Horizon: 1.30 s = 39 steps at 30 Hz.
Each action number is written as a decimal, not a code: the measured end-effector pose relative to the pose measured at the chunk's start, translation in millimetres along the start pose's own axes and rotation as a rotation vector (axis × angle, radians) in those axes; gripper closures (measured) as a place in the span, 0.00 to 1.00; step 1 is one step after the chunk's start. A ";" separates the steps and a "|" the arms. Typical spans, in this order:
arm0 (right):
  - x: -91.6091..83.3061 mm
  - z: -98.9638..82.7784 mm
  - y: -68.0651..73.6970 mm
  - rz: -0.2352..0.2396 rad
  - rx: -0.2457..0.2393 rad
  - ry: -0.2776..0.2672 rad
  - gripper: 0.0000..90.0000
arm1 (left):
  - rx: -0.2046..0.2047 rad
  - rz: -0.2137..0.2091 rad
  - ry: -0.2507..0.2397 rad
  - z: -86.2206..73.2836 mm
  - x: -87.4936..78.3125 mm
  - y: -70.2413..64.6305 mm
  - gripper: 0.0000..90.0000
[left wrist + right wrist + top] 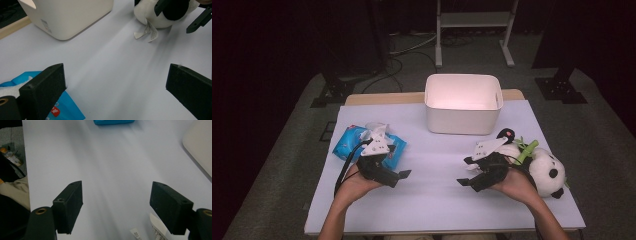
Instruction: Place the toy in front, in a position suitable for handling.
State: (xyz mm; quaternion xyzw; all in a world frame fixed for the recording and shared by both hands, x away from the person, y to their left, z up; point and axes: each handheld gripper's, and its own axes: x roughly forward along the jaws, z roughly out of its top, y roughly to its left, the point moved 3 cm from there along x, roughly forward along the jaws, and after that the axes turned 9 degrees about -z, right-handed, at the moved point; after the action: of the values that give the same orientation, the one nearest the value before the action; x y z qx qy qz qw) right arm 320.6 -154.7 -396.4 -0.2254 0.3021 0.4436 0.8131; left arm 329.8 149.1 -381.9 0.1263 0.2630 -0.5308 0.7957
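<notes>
You hold the left gripper (404, 176) low over the white table (437, 200), just in front of the blue wipes pack (346, 141), jaws pointing toward the middle of the table. In the left gripper view its jaws stand spread wide with bare table between them, and the pack (62, 110) lies beside and under the left jaw, not pinched. Your right gripper (466, 172) sits just beside the panda (548, 170), jaws pointing toward the left gripper. They too are spread apart, holding nothing, and a paper tag (157, 230) lies on the table near the right jaw. The panda lies at the table's right edge with a green stalk (528, 150) across it. The white bin (462, 120) stands at the far edge, between the pack and the panda, well apart from both grippers
</notes>
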 end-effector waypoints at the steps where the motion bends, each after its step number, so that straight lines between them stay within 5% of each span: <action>1: 0.3 0.1 0.1 0.001 0.000 0.000 0.28 | -0.001 0.001 0.000 -0.1 0.0 0.2 0.02; 17: 3.4 2.1 2.7 0.017 -0.037 0.020 0.28 | -0.005 0.018 -0.006 -1.3 -8.2 -0.7 0.02; 39: -48.4 12.5 -20.7 -0.040 -0.053 0.023 0.28 | -0.003 0.019 -0.002 -0.5 -6.9 -2.2 0.02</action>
State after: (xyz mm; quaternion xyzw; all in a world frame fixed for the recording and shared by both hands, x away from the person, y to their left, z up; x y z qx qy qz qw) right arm 321.5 -185.5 -352.0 -0.2579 0.2952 0.4325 0.8120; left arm 325.6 153.7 -378.3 0.1271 0.2618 -0.5230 0.8011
